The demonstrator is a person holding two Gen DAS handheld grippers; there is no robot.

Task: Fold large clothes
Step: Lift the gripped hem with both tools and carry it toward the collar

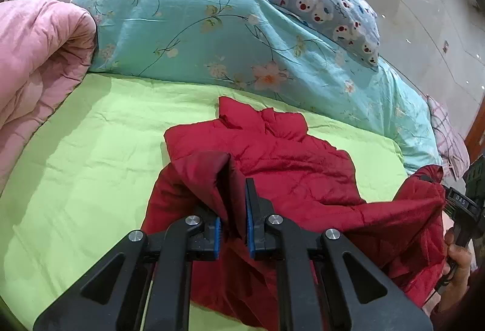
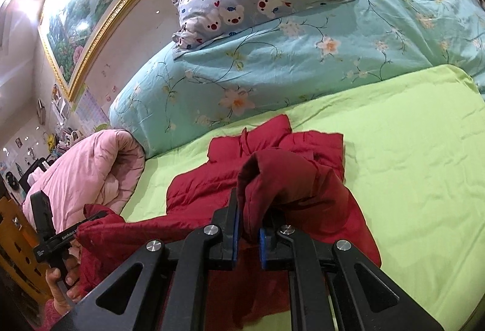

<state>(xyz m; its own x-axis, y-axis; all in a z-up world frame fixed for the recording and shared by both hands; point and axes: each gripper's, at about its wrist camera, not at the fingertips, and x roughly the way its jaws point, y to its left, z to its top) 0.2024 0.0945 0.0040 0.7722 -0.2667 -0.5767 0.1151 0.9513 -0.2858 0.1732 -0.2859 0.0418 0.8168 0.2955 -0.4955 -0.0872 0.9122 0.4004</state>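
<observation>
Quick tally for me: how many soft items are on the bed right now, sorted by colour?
Red: 1, the quilted red jacket, gripped by the left gripper and the right gripper
Pink: 1, the rolled pink quilt
Turquoise: 1, the floral turquoise duvet
Grey-blue: 1, the bear-print pillow
Lime green: 1, the lime green sheet
Total: 5

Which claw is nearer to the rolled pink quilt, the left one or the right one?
Left. The left claw grips the red padded jacket on the side toward the rolled pink quilt; the right claw grips its far side.
</observation>
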